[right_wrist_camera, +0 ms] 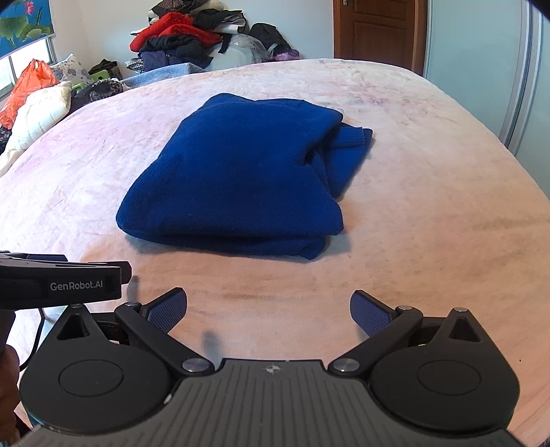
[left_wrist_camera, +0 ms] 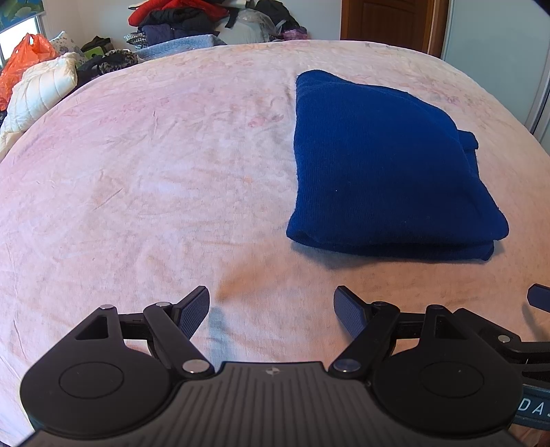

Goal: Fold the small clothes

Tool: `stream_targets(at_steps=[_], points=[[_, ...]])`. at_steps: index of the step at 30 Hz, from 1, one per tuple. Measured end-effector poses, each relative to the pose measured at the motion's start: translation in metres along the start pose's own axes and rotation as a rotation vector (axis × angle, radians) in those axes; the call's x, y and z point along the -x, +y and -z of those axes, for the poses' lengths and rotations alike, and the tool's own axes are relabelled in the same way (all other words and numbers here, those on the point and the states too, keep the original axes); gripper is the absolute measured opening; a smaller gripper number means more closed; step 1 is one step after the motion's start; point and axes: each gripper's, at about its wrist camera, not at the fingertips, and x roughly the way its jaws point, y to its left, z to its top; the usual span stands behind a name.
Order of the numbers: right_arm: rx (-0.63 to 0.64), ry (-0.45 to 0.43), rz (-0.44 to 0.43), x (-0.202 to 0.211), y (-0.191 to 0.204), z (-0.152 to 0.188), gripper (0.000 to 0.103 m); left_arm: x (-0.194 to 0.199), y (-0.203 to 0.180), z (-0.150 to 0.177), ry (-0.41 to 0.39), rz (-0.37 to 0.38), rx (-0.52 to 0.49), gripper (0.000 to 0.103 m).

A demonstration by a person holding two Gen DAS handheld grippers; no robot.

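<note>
A dark blue knit garment (left_wrist_camera: pixel 381 165) lies folded into a thick rectangle on the pink bedspread (left_wrist_camera: pixel 154 165). In the right wrist view the garment (right_wrist_camera: pixel 240 172) sits straight ahead, with a sleeve end sticking out at its right side (right_wrist_camera: pixel 354 141). My left gripper (left_wrist_camera: pixel 271 309) is open and empty, near the bed's front edge, left of the garment. My right gripper (right_wrist_camera: pixel 268 309) is open and empty, just in front of the garment's near edge. The left gripper's body (right_wrist_camera: pixel 62 282) shows at the left of the right wrist view.
A pile of clothes (right_wrist_camera: pixel 192 37) stands beyond the bed's far edge. An orange plastic bag (right_wrist_camera: pixel 27 89) and a white quilted pillow (left_wrist_camera: pixel 37 93) lie at the far left. A brown door (right_wrist_camera: pixel 378 31) and a pale wardrobe (right_wrist_camera: pixel 481 51) are at the back right.
</note>
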Motion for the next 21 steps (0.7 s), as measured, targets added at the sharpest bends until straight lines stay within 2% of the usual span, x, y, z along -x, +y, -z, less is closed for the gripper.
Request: stream_targets(at_steps=[21], points=[[0.005,-0.004,-0.003,0.0007,-0.0010,0.0013,0.102,-0.0004,0.0005,0.0028,-0.002,0.000,-0.003,0.080]])
